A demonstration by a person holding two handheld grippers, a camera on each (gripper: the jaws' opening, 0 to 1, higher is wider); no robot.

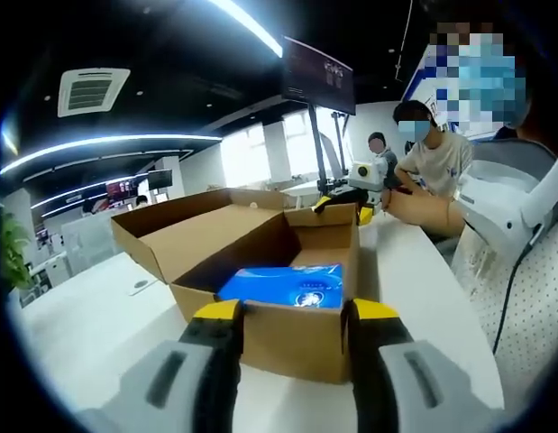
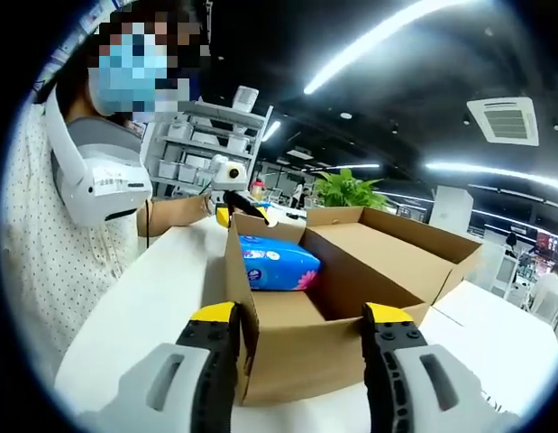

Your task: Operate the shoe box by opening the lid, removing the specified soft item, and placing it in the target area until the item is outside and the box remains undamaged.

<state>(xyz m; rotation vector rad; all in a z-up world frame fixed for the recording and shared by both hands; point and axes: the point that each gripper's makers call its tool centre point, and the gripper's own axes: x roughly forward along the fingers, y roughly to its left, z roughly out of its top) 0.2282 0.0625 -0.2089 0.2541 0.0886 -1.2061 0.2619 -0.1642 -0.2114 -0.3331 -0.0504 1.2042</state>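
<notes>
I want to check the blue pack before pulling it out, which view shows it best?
The left gripper view: the blue pack shows its broad printed top inside the open box. In the right gripper view, the pack sits partly behind the box's near wall.

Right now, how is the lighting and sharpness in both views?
Left gripper view: ceiling light strips glare, window behind blows out, the blue pack in the box stays legible. Right gripper view: the light strip smears, edges curve, the pack is sharp.
</notes>
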